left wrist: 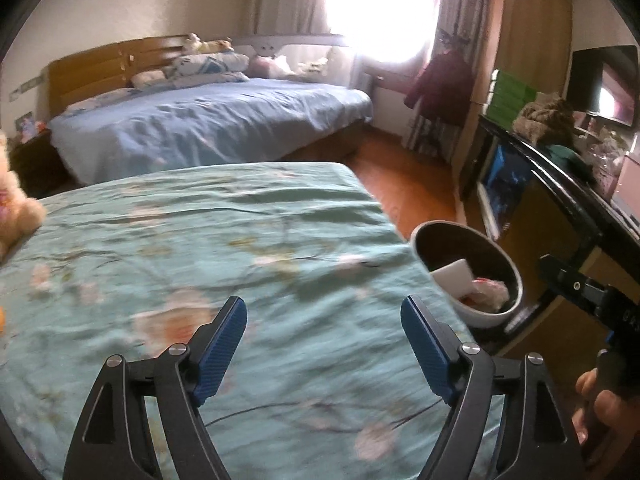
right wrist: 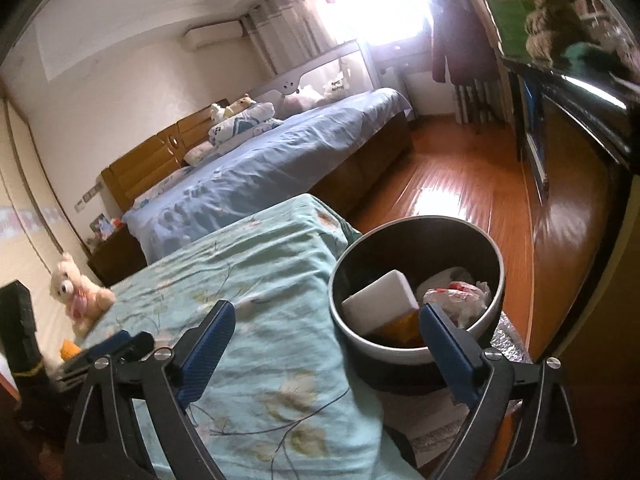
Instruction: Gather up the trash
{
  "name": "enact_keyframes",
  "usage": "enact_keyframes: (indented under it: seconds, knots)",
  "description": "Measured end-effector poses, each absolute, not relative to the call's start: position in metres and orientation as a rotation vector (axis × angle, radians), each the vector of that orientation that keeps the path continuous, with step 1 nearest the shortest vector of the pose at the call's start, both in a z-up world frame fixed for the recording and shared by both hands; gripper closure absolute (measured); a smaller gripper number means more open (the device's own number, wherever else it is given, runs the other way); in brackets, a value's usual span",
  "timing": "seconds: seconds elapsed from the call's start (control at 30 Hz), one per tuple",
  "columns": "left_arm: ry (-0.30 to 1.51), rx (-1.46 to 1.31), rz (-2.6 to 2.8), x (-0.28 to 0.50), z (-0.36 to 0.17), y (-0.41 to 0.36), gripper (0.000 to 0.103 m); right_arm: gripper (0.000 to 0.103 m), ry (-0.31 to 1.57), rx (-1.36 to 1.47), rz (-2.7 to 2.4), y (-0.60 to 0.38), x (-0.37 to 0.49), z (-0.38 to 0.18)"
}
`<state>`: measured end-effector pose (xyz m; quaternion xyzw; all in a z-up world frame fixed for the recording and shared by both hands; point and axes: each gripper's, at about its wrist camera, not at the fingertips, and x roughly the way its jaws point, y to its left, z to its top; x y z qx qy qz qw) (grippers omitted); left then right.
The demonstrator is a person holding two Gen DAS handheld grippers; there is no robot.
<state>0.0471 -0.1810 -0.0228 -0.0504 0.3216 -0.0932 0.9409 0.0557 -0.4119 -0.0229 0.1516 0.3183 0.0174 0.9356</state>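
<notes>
Here, both the left gripper and right gripper gape empty; the trash bin, seemingly light and rigid, suits a rim grasp.

No readable text, brand name, label or sign appears in either view. The only trace of lettering is a few pale characters on the black body of the right gripper, at the far right edge of the left wrist view; they are cut off by the frame and too blurred to make out.
</notes>
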Motion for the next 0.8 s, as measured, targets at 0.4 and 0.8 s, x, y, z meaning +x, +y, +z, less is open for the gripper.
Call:
enact_keyframes:
  seconds: [0.4, 0.8]
  knots:
    - [0.458, -0.06, 0.01, 0.001, 0.009, -0.159, 0.001, 0.0, 0.445, 0.069, 0.007, -0.349, 0.042, 0.015]
    - [0.366, -0.027, 0.1, -0.018, 0.009, -0.157, 0.001, 0.0, 0.433, 0.065, 0.047, -0.328, 0.059, 0.01]
